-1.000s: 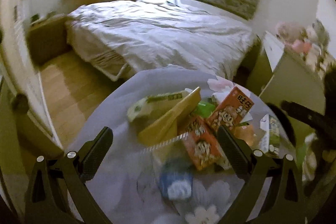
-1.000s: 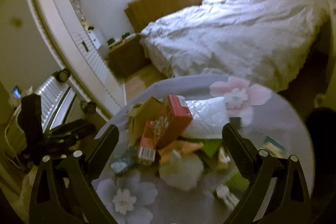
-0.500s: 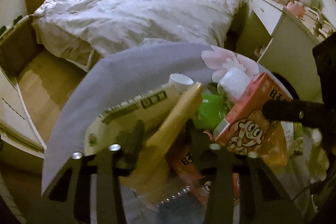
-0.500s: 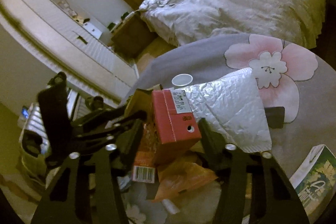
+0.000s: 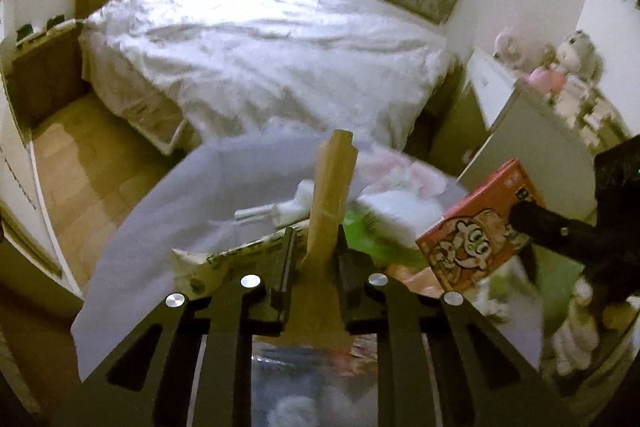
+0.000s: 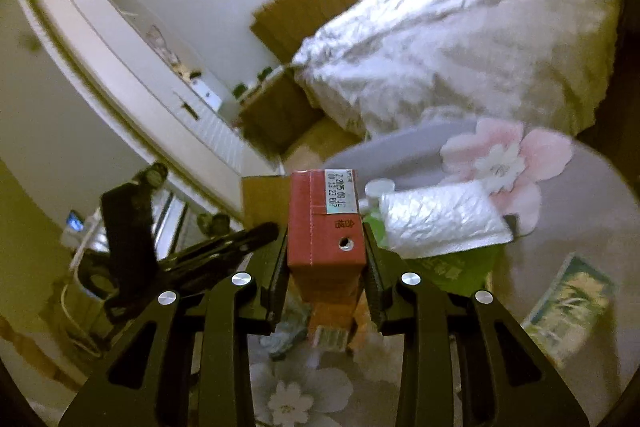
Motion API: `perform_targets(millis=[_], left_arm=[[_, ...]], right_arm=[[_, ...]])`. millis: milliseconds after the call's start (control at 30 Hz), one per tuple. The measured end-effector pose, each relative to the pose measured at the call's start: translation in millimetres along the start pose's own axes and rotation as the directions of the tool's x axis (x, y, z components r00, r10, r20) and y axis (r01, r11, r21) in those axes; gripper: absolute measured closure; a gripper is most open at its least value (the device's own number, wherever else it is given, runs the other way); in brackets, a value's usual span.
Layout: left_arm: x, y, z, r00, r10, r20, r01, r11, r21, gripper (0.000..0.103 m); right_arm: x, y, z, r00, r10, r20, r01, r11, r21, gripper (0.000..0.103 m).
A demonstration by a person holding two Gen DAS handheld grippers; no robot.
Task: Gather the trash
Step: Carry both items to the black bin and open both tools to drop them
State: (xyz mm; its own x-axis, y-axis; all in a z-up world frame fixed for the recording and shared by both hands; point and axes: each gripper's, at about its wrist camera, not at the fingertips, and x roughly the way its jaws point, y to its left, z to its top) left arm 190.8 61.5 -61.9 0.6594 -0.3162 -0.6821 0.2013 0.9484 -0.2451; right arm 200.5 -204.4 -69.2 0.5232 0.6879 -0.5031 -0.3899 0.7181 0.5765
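My left gripper (image 5: 314, 247) is closing on a flat tan cardboard piece (image 5: 332, 187) that stands upright between its pads, lifted off the trash pile. The right gripper (image 6: 326, 255) is closing on a red drink carton (image 6: 326, 223), with its pads pressed on the carton's two sides. In the left wrist view the same carton (image 5: 476, 231) shows its cartoon face at the right, with a right gripper finger (image 5: 536, 225) on it. In the right wrist view, the left gripper's fingers (image 6: 240, 241) and the cardboard (image 6: 262, 199) sit just left of the carton.
More trash lies on a round grey flower rug (image 6: 508, 155): a silver padded mailer (image 6: 436, 219), green packets (image 5: 360, 227), a white cup (image 6: 379, 187) and a printed box (image 6: 572, 299). A bed (image 5: 260, 59) stands behind, and a white dresser (image 5: 532, 135) with plush toys to the right.
Both grippers dipped into the pile, shut from wide open, then lifted. The left took the cardboard piece and the right took the red carton.
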Motion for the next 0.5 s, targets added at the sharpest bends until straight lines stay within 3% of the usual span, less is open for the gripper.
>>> perform_targets(millis=[100,233,300,367,500], left_arm=[[-22.6,-24.9,7.6,0.998,-0.023,0.05,0.021,0.999,0.028,0.085],[-37.8,-64.4,18.8,0.991,-0.092,0.096,0.086,0.994,0.066,0.085],[-36.5,-90.4,23.6,0.985,-0.143,0.1,0.135,0.987,0.087,0.085],[-27.9,-112.8,26.5,0.979,-0.18,0.096,0.17,0.98,0.103,0.085],[10.6,-167.9,25.7,0.956,-0.292,0.037,0.286,0.951,0.118,0.085]], right_arm=[[-37.1,4.4,1.0,0.995,-0.046,0.093,0.049,0.998,-0.029,0.069],[-86.3,-8.5,0.5,0.966,-0.14,0.215,0.15,0.988,-0.026,0.069],[-111.1,-21.1,-0.4,0.944,-0.195,0.267,0.203,0.979,-0.002,0.07],[-137.5,-40.3,-2.7,0.906,-0.284,0.313,0.289,0.957,0.031,0.07],[-165.6,-82.0,-9.9,0.855,-0.409,0.319,0.393,0.912,0.118,0.07]])
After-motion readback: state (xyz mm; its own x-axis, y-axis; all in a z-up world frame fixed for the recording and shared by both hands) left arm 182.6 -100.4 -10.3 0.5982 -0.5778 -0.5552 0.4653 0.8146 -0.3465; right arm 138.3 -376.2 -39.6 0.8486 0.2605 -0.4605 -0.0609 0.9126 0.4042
